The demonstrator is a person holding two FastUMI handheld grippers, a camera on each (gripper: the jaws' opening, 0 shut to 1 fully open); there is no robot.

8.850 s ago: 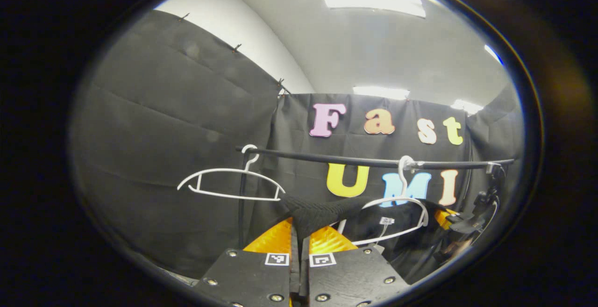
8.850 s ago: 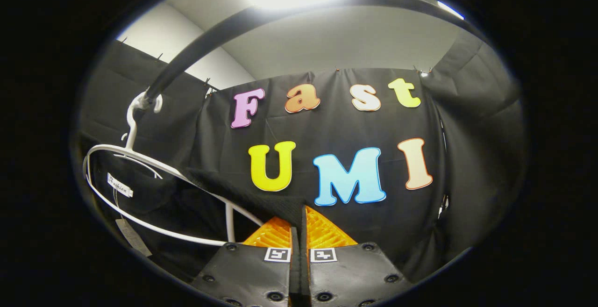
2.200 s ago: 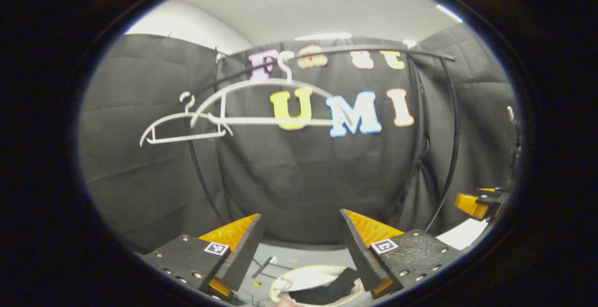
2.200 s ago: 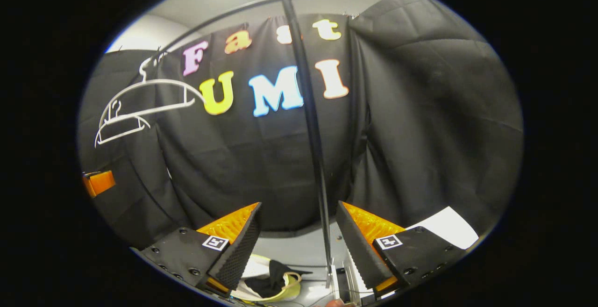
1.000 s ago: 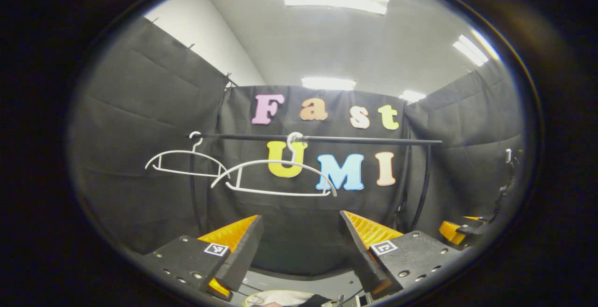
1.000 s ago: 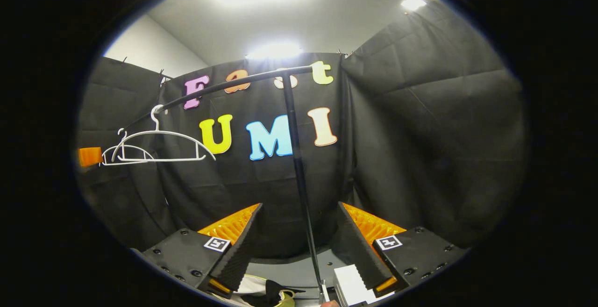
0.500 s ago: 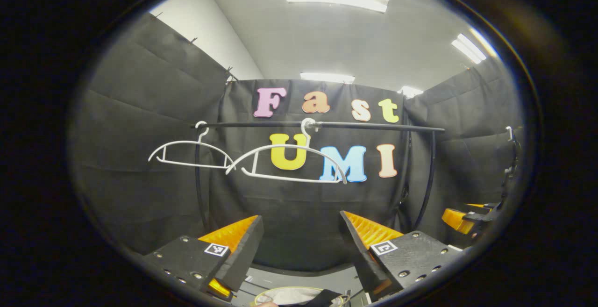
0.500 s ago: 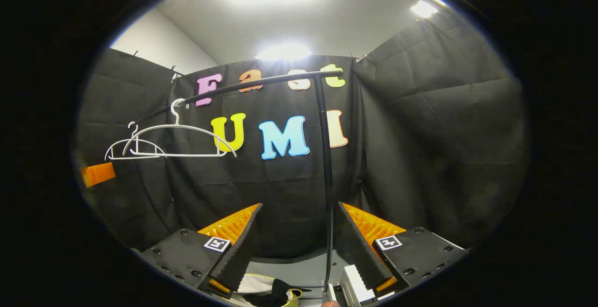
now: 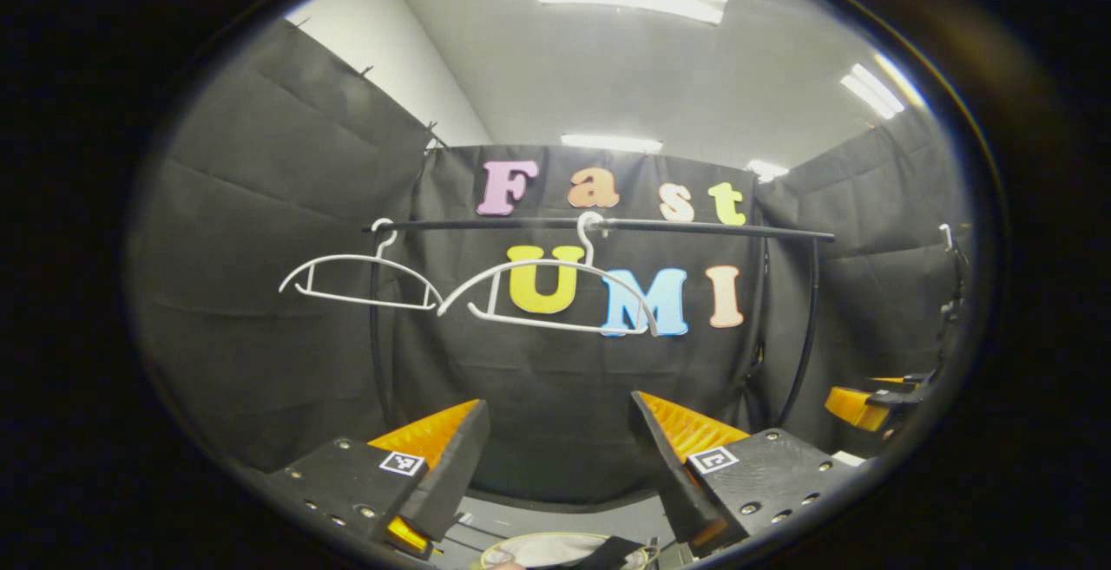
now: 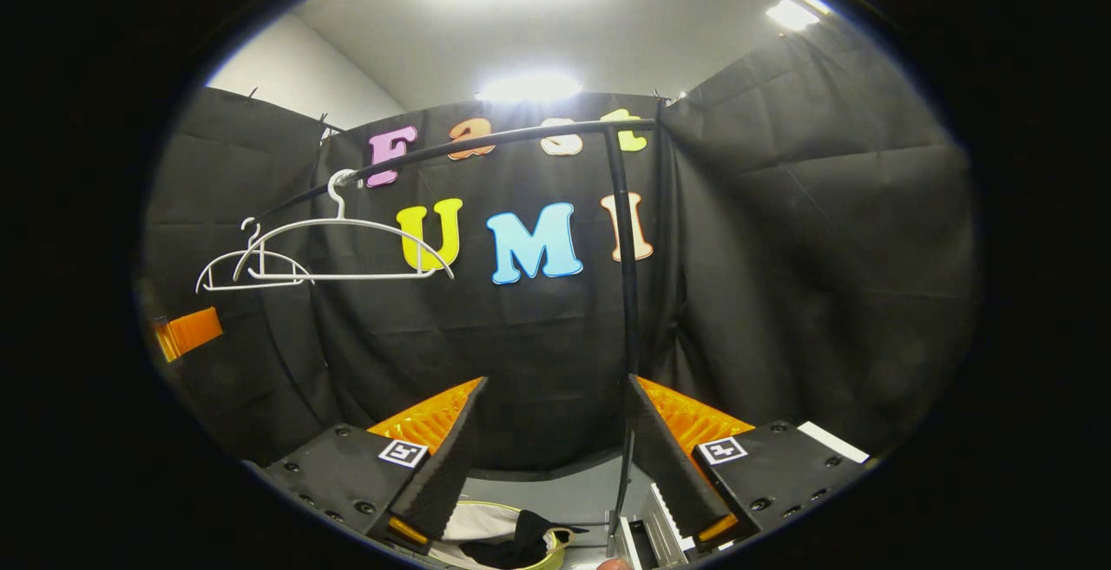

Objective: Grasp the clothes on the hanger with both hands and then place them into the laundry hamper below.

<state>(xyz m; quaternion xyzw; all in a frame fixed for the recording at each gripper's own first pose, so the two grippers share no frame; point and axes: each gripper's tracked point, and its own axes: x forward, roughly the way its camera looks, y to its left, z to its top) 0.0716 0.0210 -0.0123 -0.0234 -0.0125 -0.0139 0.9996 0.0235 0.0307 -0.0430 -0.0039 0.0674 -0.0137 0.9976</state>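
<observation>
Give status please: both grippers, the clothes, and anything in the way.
Left gripper open, empty. Right gripper open, empty. Black garment lies in the laundry hamper below; both white hangers bare on the rail. Nothing in the way.

Both views face the hanger rail (image 9: 608,226) (image 10: 486,143) from well back, low.

We see our right gripper (image 10: 555,431) at six o'clock with its two orange fingers (image 10: 431,418) wide apart and nothing between them. Low down, near six o'clock, sits the laundry hamper (image 10: 473,522) with a black piece of clothing (image 10: 521,540) lying in it. Two bare white hangers (image 10: 338,249) hang on the black rail (image 10: 486,143) at about ten o'clock. The rail's post (image 10: 627,292) runs down the middle. An orange bit of the other gripper (image 10: 187,331) shows at nine o'clock.
</observation>
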